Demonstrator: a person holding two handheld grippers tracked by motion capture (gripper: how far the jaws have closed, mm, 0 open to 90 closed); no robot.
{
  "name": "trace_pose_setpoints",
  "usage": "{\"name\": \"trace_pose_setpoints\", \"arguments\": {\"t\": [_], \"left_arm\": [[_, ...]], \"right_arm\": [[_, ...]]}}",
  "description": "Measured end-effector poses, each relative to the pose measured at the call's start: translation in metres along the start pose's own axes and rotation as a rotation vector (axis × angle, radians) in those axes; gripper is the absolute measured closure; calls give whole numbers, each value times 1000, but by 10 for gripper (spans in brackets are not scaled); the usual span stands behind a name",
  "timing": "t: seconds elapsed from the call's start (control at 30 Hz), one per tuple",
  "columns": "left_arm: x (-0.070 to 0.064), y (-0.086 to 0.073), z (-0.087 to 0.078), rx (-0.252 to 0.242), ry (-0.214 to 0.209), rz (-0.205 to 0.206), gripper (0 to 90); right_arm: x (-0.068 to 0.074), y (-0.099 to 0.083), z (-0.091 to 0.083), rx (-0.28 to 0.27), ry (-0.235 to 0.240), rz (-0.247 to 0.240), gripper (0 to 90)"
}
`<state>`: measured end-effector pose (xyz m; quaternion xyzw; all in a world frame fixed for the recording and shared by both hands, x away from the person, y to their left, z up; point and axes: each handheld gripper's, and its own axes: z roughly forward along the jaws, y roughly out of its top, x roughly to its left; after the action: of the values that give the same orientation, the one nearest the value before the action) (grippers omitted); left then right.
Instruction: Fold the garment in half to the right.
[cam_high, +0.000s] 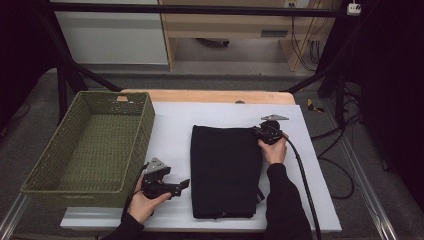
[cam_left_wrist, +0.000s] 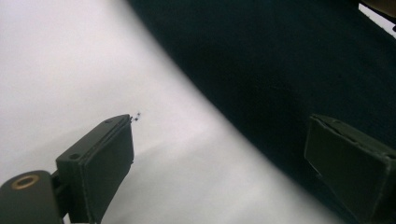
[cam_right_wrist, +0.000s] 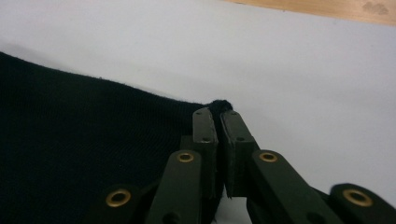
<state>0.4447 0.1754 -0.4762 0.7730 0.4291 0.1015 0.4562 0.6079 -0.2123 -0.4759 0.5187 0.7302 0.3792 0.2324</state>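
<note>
Folded black garment (cam_high: 226, 170) lies flat on the white sheet (cam_high: 175, 125) covering the surface, long axis running away from the person, to the right of the green woven basket (cam_high: 95, 145) and apart from it. Basket sits at the left edge of the sheet, its near wall overhanging toward the person. Right tongs (cam_high: 261, 131) are at the garment's far right corner; in the right gripper view the jaws are pressed together with a small tuft of black fabric pinched between their tips (cam_right_wrist: 218, 122), the corner drawn up into a point just past the pads. The rest of the garment (cam_right_wrist: 84, 149) spreads to the left of the jaws in that view, its far hem running along the white sheet (cam_right_wrist: 303, 70), with a strip of bare wood (cam_right_wrist: 327, 7) beyond. The right hand (cam_high: 274, 150) rests on the garment's right edge behind the tongs, cable trailing back along the sleeve. Left tongs (cam_high: 182, 185) are held low over the sheet between basket and garment, near the garment's near left part, pointing toward it. In the left gripper view (cam_left_wrist: 219, 158) the jaws stand spread wide, nothing between them; one pad is over white sheet, the other over the garment's dark edge (cam_left_wrist: 280, 70). Left hand (cam_high: 145, 202) grips its handle at the sheet's near edge.
</note>
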Motion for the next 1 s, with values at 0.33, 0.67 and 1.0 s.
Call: {"name": "trace_pose_setpoints", "arguments": {"t": [0.33,0.67,1.0], "left_arm": [[0,1,0,-6,-16,-4,74],[-2,4,-2,-17,-22,4,38],[-7,5,-4,-23,-36,35,24]], "right_arm": [[7,19,-48,-59,90,37,292],[29,4,-99,-115,183,-5,108],[42,-28,-123,-104,254,-45,18]]}}
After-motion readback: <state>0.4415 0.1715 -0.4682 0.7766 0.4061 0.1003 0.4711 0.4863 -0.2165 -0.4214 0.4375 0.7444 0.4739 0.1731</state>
